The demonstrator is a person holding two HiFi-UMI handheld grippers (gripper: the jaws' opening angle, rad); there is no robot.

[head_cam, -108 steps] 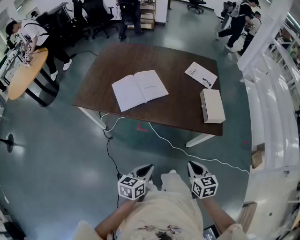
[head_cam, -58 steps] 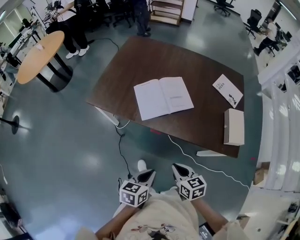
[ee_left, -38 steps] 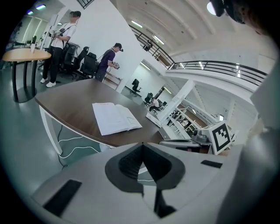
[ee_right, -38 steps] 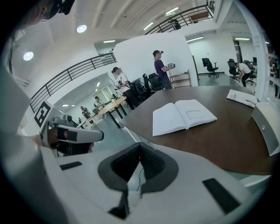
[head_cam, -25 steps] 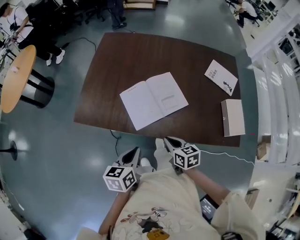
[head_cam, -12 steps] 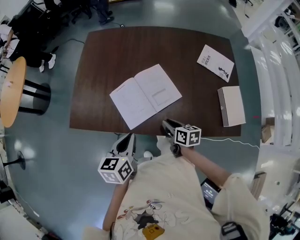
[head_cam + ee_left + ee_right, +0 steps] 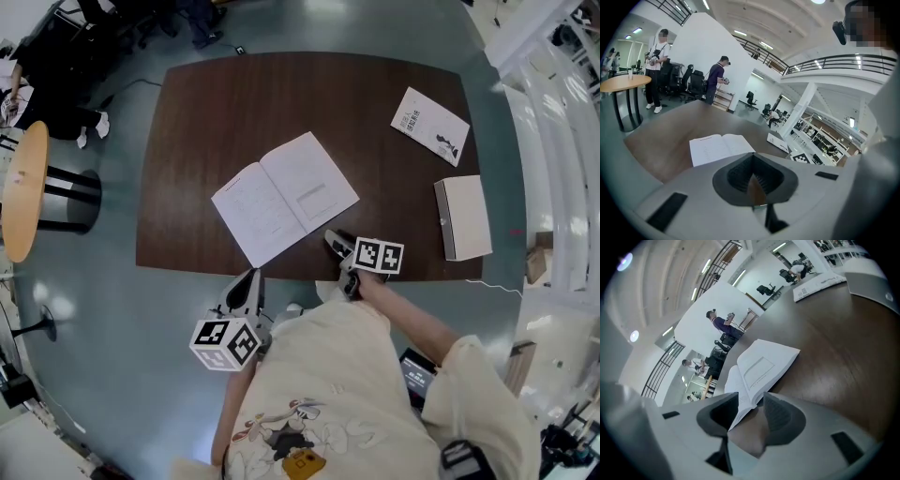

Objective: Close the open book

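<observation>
Holding my right gripper (image 7: 336, 246) low over the near part of the table (image 7: 234, 94), I am pointing it at the book (image 7: 284, 196). Its two grey ribbed jaws are standing apart, having just been opening, and they are gripping nothing. The book's near corner is showing in the gap beyond them, but the pads are not pressing on it.

The book is lying open and flat near the middle of the table, skewed to its edges. Two white matte pages are spreading from a centre crease, and the right page is carrying a faint printed rectangle. The table is showing dark brown wood grain with a slight sheen, and its corners are rounded.

My left gripper (image 7: 247, 281) is hanging just off the near edge, over the glossy grey-green floor (image 7: 112, 356). Its jaws are pressing together into a narrow V with nothing in them.

A thin white booklet (image 7: 430, 126) is lying flat toward the far right corner, well apart from the book. A pale beige box (image 7: 463, 217), long and rectangular with smooth faces, is sitting along the right edge. Its top is closed, so I am not seeing what it holds. A round orange-topped stand (image 7: 21, 192) on a black pedestal is standing off to the left.
</observation>
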